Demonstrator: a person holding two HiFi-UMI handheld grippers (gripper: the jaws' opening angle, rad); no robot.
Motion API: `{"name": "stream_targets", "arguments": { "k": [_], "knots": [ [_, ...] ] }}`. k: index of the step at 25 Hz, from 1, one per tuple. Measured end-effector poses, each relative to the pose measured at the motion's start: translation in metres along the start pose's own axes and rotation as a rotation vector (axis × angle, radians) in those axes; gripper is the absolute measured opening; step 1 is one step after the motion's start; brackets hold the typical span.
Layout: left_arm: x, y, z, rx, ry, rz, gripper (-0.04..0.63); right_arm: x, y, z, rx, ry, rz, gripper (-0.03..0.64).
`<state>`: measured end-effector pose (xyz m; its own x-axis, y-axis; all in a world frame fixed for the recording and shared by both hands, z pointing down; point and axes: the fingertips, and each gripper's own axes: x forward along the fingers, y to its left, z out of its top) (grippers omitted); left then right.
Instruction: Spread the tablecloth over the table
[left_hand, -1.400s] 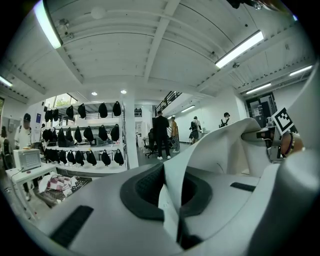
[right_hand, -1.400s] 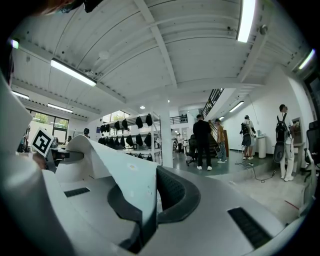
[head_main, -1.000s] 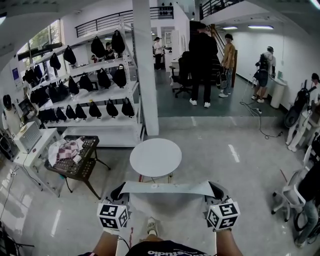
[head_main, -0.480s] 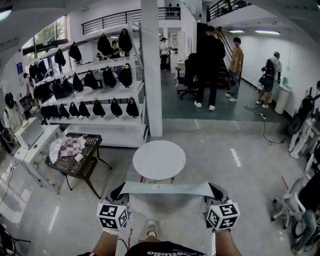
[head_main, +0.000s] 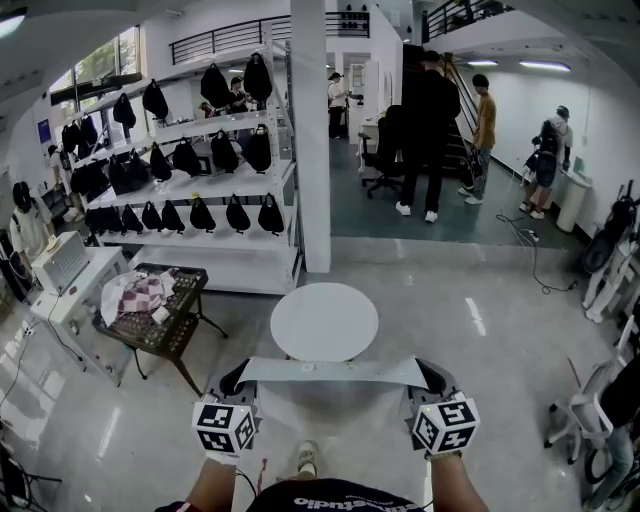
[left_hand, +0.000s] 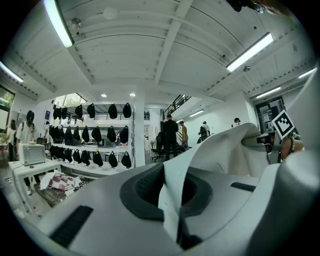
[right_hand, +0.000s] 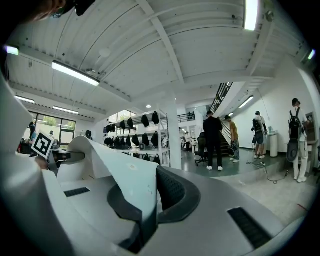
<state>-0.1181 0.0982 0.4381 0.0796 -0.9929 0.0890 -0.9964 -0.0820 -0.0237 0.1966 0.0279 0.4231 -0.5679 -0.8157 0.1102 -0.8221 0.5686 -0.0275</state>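
Note:
A pale grey-white tablecloth (head_main: 335, 370) hangs stretched as a taut band between my two grippers, held level in front of me. My left gripper (head_main: 232, 384) is shut on its left corner and my right gripper (head_main: 432, 378) on its right corner. The round white table (head_main: 324, 321) stands just beyond the cloth's far edge, bare. In the left gripper view the tablecloth (left_hand: 210, 155) is pinched between the dark pads of the left gripper (left_hand: 172, 200) and runs off to the right. In the right gripper view the tablecloth (right_hand: 112, 167) runs left from the right gripper (right_hand: 149, 202).
A black basket cart (head_main: 178, 322) with a checkered cloth stands left of the table, beside a white desk (head_main: 70, 295). Behind the table are a white pillar (head_main: 312, 150) and shelves of black bags (head_main: 200, 170). People (head_main: 430, 130) stand far back. A white chair (head_main: 590, 420) is at right.
Both grippers have carried the stretched cloth forward, so the round table now lies closer to the cloth's far edge. The grip on both corners is unchanged.

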Motion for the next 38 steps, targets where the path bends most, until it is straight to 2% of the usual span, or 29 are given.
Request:
{"name": "stream_targets", "arguments": {
  "k": [20,28,38],
  "knots": [
    [0.055,0.028,0.03,0.029,-0.02,0.032,0.018,0.06,-0.015,0.026,-0.028,-0.008,0.017,0.028],
    [0.091,0.047,0.024,0.021,-0.017,0.016,0.018,0.094,-0.019,0.028,-0.046,0.007,0.004,0.028],
    [0.147,0.076,0.012,0.02,0.008,0.008,0.018,0.152,-0.03,0.017,-0.065,0.079,-0.006,0.028]
  ]
}}
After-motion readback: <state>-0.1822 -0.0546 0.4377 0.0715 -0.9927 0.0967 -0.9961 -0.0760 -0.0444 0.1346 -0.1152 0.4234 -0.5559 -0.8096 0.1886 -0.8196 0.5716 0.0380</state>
